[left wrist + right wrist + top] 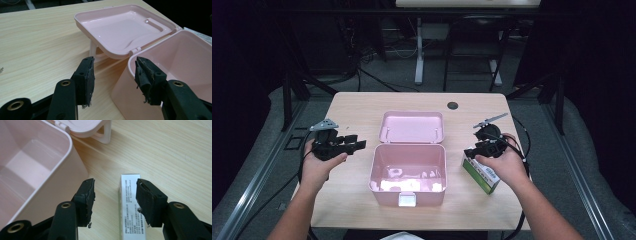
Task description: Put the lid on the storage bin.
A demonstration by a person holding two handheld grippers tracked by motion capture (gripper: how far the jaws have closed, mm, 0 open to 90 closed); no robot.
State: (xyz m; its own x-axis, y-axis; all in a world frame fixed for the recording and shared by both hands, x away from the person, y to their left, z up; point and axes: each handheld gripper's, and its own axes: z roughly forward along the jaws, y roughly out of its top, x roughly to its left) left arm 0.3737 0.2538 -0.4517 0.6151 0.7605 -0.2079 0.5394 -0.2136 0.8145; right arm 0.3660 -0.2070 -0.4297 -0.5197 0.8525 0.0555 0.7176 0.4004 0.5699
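Observation:
A pink plastic box stands open at the middle of the wooden table, its lid folded back behind it. What I see of its inside is bare. My left gripper hovers left of the box, open, with nothing between its fingers; in the left gripper view it faces the box's corner and the lid. A green and white carton lies right of the box. My right gripper is open above it; in the right gripper view the carton lies below the jaws, untouched.
A dark round hole sits near the table's far edge. Bare wood lies on both sides of the box. Beyond the table are a white desk leg, cables and dark floor. Cables trail off the table from both grippers.

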